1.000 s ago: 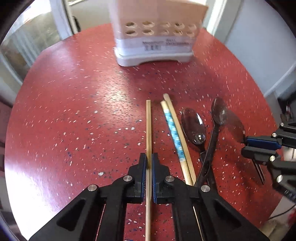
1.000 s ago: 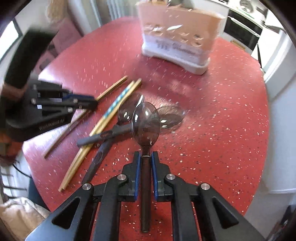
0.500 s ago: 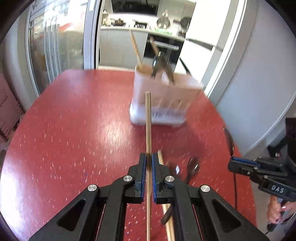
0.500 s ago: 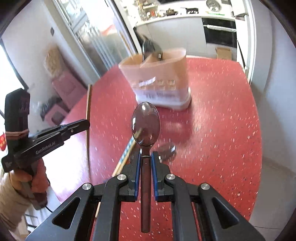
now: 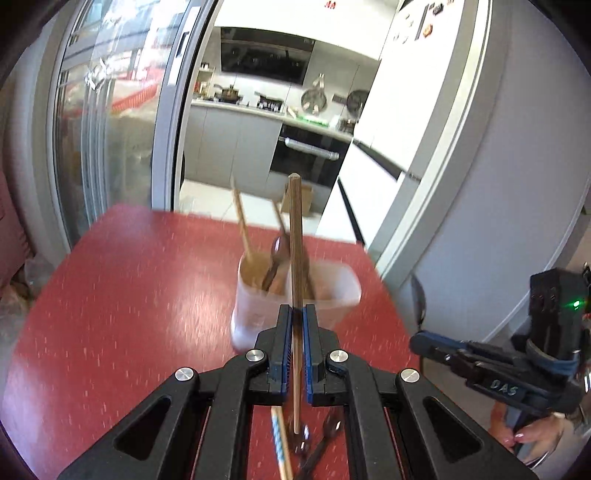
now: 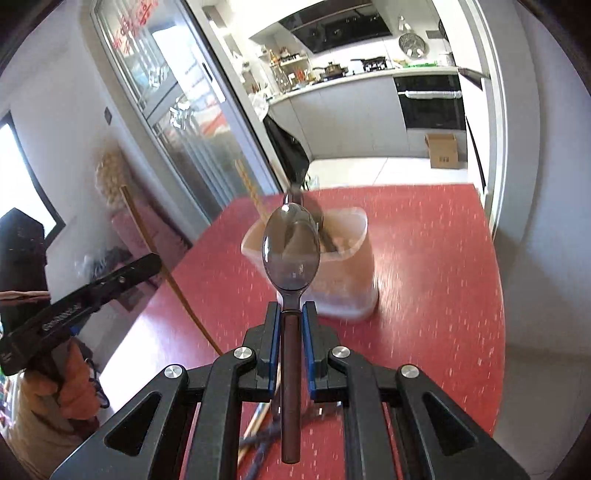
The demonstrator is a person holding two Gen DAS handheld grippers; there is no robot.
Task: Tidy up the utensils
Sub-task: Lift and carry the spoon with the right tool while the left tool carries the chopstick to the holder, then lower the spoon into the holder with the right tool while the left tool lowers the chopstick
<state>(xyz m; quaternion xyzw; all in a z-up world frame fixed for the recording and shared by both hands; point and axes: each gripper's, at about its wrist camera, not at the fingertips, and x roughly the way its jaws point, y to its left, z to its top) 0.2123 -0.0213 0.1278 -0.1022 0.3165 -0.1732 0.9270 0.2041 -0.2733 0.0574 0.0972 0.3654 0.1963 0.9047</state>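
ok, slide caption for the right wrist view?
Right gripper holds a spoon aimed at the utensil holder on the red table.

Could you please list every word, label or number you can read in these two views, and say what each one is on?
"DAS": handwritten on the side of the right gripper, seen in the left wrist view.
Lettering on the side of the left gripper: too blurred to read.
Red characters on the glass door: unreadable.
Markings on the cardboard box: too small.

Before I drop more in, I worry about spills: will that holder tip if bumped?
Probably somewhat tippy: the holder is tall and looks like thin plastic, likely light. The utensils already inside lean and stick out above its rim, raising the weight.
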